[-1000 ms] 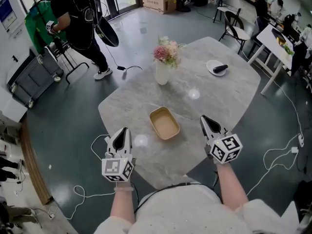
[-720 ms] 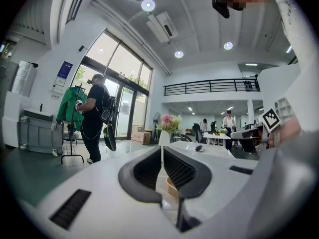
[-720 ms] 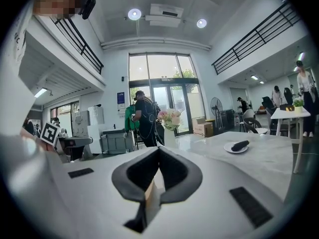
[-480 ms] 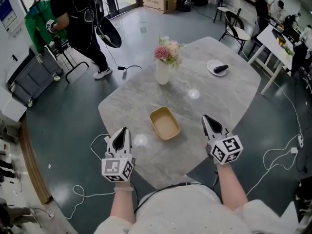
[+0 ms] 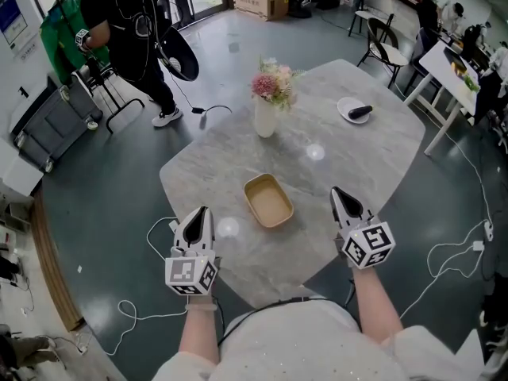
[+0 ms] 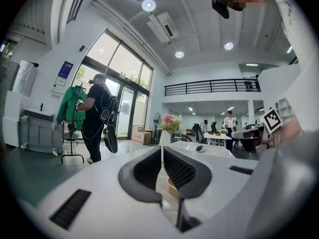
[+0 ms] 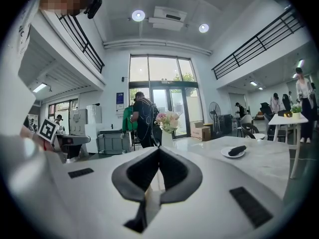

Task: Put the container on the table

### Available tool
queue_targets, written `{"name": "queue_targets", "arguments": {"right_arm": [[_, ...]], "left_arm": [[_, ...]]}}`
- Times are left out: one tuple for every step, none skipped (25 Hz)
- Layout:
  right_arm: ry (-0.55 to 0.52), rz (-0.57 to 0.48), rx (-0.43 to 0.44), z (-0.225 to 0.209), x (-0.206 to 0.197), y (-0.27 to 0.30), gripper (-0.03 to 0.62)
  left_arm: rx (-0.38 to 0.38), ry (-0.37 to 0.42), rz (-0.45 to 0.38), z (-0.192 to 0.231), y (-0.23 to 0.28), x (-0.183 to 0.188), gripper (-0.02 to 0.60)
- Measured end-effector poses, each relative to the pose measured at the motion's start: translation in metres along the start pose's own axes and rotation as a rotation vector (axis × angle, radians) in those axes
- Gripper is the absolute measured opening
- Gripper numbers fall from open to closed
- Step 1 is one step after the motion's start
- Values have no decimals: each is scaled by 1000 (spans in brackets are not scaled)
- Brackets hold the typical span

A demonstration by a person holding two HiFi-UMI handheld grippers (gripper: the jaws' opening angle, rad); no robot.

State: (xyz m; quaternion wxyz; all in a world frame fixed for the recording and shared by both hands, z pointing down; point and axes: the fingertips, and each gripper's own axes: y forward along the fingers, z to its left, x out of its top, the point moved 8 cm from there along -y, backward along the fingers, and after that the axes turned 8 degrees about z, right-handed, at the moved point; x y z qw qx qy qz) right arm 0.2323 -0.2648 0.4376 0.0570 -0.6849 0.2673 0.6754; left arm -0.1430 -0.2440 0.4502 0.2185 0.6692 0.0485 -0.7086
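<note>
On worktop [image 5: 357, 149], between left gripper [image 5: 202, 211] and right gripper [image 5: 336, 191]: tan container [image 5: 268, 201], upright, mouth up; likely light, thin-walled, slightly bendy, best hold over one side wall; left jaws narrowly apart, right jaws pressed together, both empty.

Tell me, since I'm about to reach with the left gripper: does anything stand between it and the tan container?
Nothing visible: only bare table lies between the left gripper and the container. The vase stands beyond it.
</note>
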Motion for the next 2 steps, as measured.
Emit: {"name": "queue_targets", "arguments": {"right_arm": [[-1,0,1,0,0,0,6],[-2,1,1,0,0,0,6]], "left_arm": [[0,0,0,0,0,0,17],[1,-1,1,0,0,0,17]]}}
